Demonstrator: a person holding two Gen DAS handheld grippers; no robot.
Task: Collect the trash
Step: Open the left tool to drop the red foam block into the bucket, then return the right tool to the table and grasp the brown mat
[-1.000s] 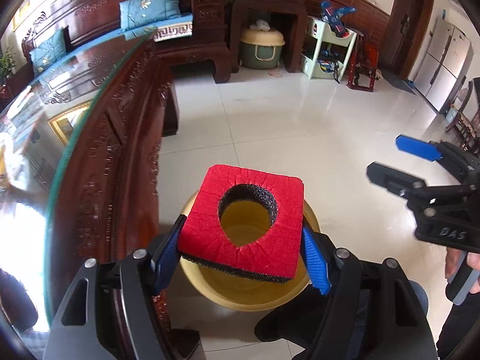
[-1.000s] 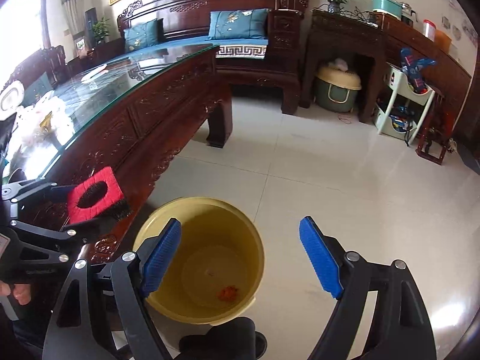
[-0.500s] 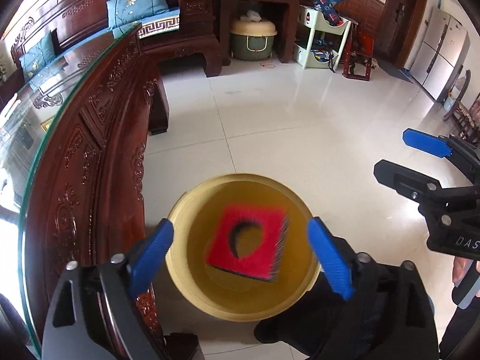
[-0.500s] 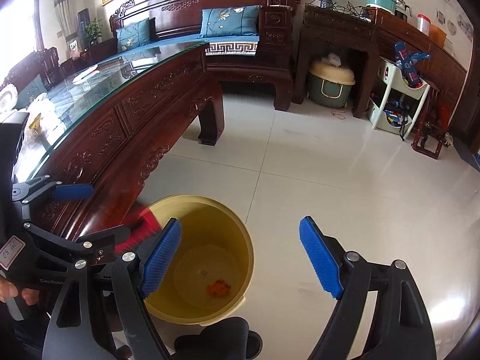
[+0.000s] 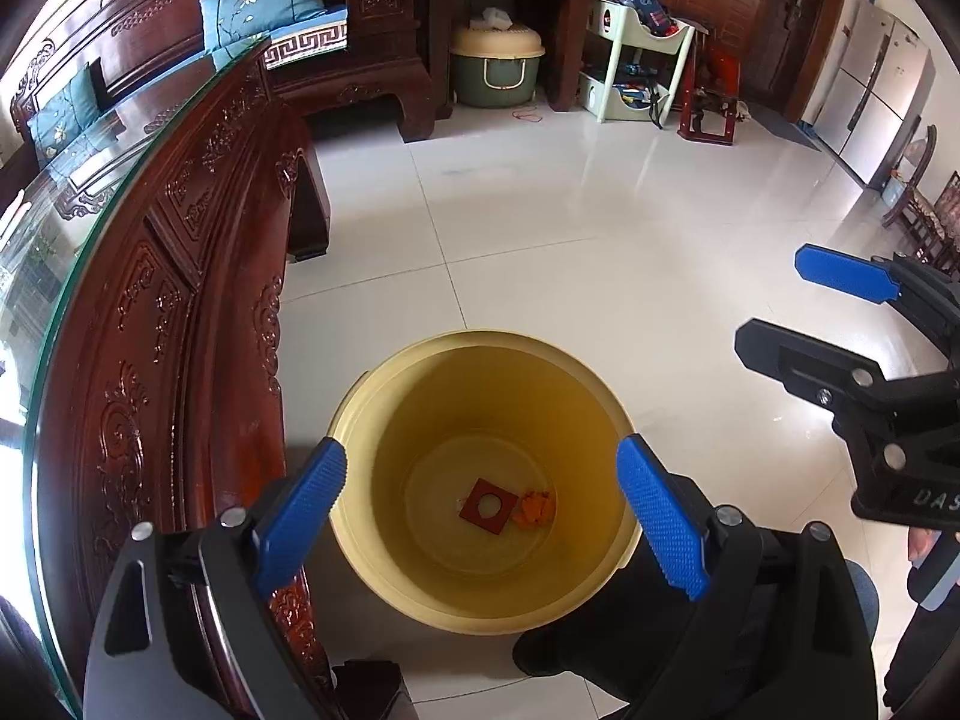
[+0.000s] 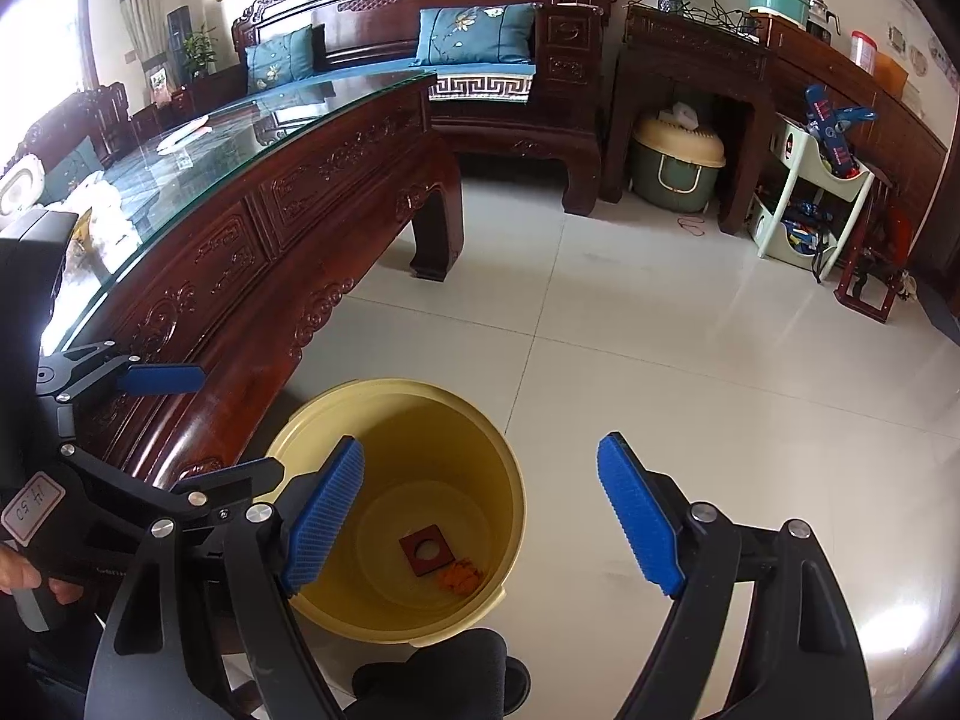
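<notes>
The left gripper (image 5: pixel 480 504) hangs directly above the yellow bucket (image 5: pixel 384 396), its blue pads spread wide with nothing between them. The right gripper (image 6: pixel 480 516) sits just beside it over the bucket's right rim, likewise wide apart and empty. The red foam square (image 5: pixel 488 506), the one with a round hole, lies flat on the bucket's bottom near the centre, touching a small orange scrap (image 5: pixel 535 508) on its right.

With this piece in, the step in hand looks like turning to the next bit of trash. It pays to lift both tools straight up, clear of the rim, before swinging left toward the table, so no finger catches the bucket and tips it.

The bucket stands on pale glossy floor tiles (image 5: pixel 600 228), close against the long side of a carved dark-wood table (image 6: pixel 252 252) with a glass top; white crumpled stuff (image 6: pixel 114 204) lies near that top's left end, likely more to collect. Beyond are a wooden sofa (image 6: pixel 480 18) with blue cushions, a green-and-cream covered bin (image 6: pixel 672 162) under a console, and a white shelf unit (image 6: pixel 810 198).
</notes>
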